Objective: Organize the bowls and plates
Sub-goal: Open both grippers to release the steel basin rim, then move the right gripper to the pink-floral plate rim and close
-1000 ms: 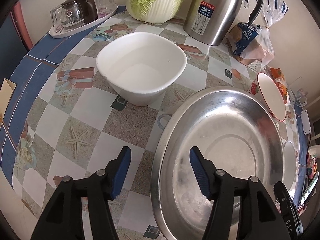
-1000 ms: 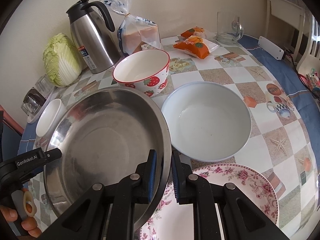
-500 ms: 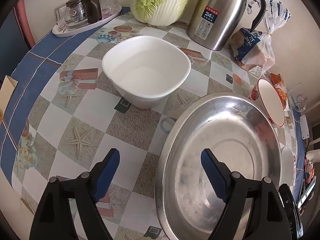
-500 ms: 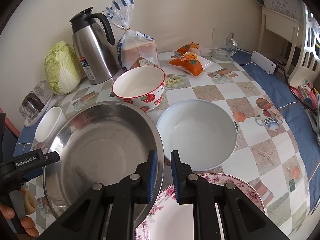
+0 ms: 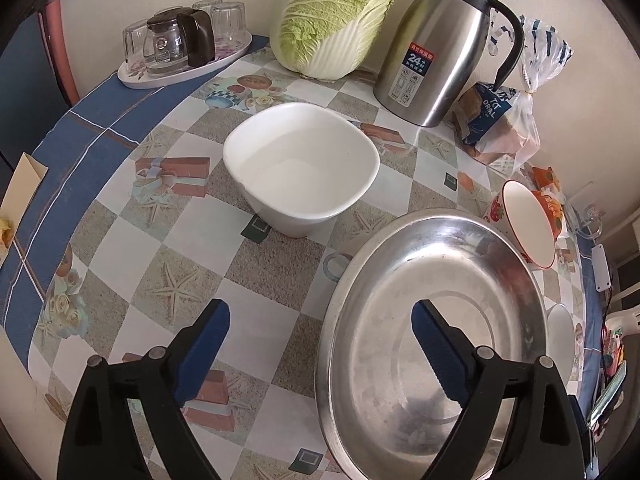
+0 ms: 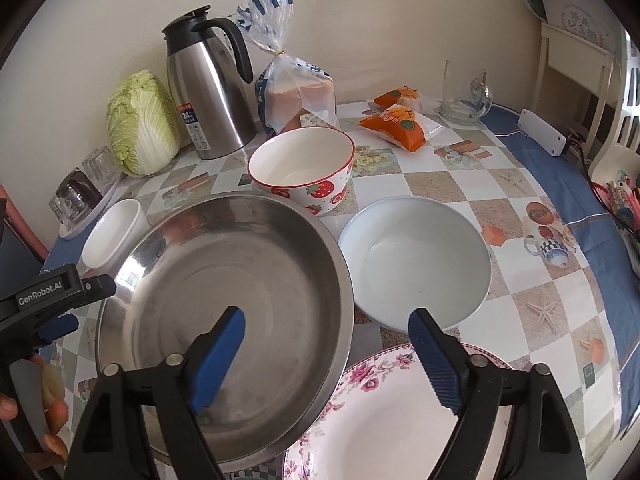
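Checked bench [image 6: 440,176], big steel basin [image 6: 224,280] upright, mouth up, overlapping floral plate [image 6: 380,420], pale round bowl [image 6: 416,260] just right, square white bowl [image 5: 300,168] left, right tongs [image 6: 326,332] opening astride basin rim, left tongs [image 5: 320,328] opening, unclamped.

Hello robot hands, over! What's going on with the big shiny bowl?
Both grippers, left and right, opening, gripping nothing. Steel bowl on the table, let go. Flowered plate under its edge.
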{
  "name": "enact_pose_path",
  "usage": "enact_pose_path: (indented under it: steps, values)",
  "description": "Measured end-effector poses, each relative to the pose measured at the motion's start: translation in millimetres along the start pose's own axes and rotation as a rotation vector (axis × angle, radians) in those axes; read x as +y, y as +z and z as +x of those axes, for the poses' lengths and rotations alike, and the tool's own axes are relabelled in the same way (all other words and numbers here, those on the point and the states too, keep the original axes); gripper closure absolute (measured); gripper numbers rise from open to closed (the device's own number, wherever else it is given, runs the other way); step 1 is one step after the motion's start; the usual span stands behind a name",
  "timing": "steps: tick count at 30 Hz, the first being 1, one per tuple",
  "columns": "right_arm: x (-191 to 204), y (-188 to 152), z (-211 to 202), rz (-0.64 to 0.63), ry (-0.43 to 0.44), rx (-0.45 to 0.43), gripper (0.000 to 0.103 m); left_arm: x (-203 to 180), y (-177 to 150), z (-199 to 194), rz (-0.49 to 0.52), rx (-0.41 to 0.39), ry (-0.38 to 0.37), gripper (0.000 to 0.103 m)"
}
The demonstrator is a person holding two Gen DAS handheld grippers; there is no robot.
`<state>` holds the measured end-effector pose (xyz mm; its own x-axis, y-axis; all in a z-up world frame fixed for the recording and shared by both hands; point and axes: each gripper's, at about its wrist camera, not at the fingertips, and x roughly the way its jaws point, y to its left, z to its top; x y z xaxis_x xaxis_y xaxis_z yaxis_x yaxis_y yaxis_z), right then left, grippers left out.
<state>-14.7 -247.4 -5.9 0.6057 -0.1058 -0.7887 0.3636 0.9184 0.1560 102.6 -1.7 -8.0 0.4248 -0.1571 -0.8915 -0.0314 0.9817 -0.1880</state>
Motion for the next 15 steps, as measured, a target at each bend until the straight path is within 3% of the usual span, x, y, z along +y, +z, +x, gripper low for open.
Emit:
enact_pose_path:
  steps: [2,15]
  values:
    - [2,-1,-4,-0.012,0.000,-0.013,0.000,0,-1,-5,-0.007,-0.012,-0.019,0.010]
    - [-9,-9,-29,-0.008,-0.027,-0.034,0.000,-3,-17,-43,-0.023,-0.088,-0.052,0.010]
